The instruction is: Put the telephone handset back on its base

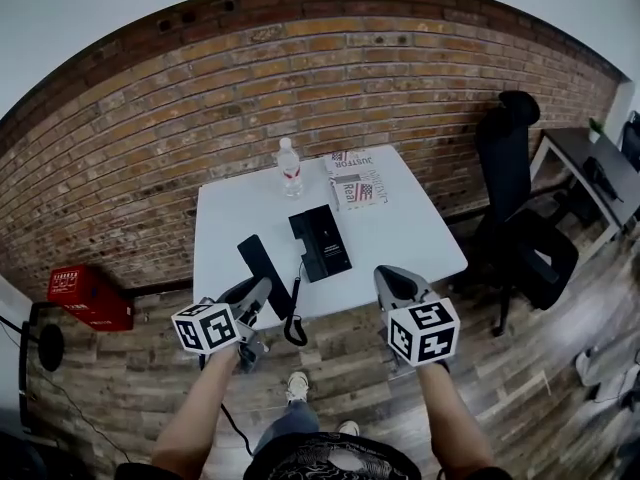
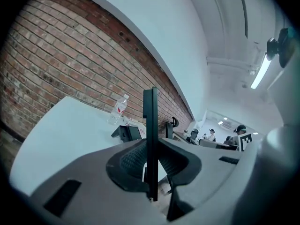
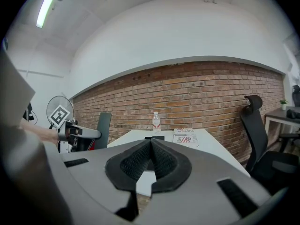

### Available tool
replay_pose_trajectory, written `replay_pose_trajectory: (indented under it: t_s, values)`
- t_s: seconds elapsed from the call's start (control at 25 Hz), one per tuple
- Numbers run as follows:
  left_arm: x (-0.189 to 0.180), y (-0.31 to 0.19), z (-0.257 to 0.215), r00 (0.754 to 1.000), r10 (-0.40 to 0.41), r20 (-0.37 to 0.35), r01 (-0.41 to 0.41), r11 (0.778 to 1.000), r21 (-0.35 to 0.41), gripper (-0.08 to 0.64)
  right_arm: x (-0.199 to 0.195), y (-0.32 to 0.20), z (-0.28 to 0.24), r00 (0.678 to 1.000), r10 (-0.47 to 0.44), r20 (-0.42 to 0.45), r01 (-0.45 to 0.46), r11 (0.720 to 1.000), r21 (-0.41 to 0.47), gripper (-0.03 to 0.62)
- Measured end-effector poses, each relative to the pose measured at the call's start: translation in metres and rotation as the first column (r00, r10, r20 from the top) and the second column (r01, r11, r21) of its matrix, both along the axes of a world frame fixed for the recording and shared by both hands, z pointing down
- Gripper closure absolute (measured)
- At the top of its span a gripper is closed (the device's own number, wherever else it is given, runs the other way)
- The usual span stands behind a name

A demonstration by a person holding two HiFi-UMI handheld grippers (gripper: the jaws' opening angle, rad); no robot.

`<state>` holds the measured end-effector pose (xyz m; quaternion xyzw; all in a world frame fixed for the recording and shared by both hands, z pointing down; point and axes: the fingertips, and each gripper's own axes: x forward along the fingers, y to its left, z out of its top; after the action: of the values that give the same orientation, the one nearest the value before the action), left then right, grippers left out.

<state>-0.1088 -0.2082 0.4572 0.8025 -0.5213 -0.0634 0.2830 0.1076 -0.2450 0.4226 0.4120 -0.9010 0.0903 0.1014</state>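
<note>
The black telephone handset [image 1: 262, 261] stands out over the near left part of the white table [image 1: 410, 233], with my left gripper [image 1: 258, 290] shut on its lower end. In the left gripper view the handset [image 2: 150, 125] shows edge-on as a thin upright bar pinched between the jaws. A curly cord [image 1: 295, 313] hangs from it off the table's front edge. The black phone base [image 1: 320, 241] lies flat at the table's middle, just right of the handset. My right gripper [image 1: 392, 276] is shut on nothing at the near right edge, with the base [image 3: 154, 138] ahead of it.
A water bottle [image 1: 289, 168] stands at the table's far side beside a printed box [image 1: 358, 183]. A black office chair [image 1: 520, 218] stands right of the table. A red box [image 1: 88, 298] sits on the floor at the left, by the brick wall.
</note>
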Motion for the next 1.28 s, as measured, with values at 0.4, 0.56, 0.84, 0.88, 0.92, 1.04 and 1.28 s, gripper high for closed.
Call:
replay_pose_trajectory:
  t_s: [0.4, 0.56, 0.84, 0.88, 0.92, 1.04, 1.28]
  values:
    - [-0.003, -0.067, 0.041, 0.972, 0.138, -0.191, -0.152, 0.986, -0.063, 0.483, -0.032, -0.047, 0.012, 0.999, 0.031, -0.045, -0.032, 0.999, -0.025, 0.591]
    - [-0.002, -0.089, 0.057, 0.957, 0.187, -0.221, -0.21, 0.974, -0.083, 0.483, -0.041, -0.062, 0.021, 0.997, 0.043, -0.063, -0.046, 0.998, -0.037, 0.592]
    - [0.001, -0.119, 0.079, 0.93, 0.223, -0.292, -0.265, 0.957, -0.116, 0.483, -0.058, -0.086, 0.032, 0.995, 0.06, -0.082, -0.065, 0.996, -0.056, 0.591]
    - [0.002, -0.123, 0.082, 0.926, 0.226, -0.302, -0.272, 0.955, -0.12, 0.483, -0.06, -0.089, 0.032, 0.995, 0.061, -0.085, -0.066, 0.996, -0.058, 0.592]
    - [0.003, -0.127, 0.084, 0.922, 0.228, -0.314, -0.278, 0.953, -0.122, 0.483, -0.063, -0.092, 0.033, 0.994, 0.06, -0.088, -0.066, 0.996, -0.06, 0.591]
    - [0.004, -0.137, 0.092, 0.91, 0.236, -0.341, -0.294, 0.947, -0.131, 0.483, -0.071, -0.099, 0.036, 0.994, 0.059, -0.094, -0.066, 0.996, -0.066, 0.591]
    - [0.008, -0.151, 0.106, 0.887, 0.244, -0.392, -0.323, 0.934, -0.151, 0.483, -0.084, -0.11, 0.045, 0.993, 0.064, -0.098, -0.072, 0.994, -0.079, 0.591]
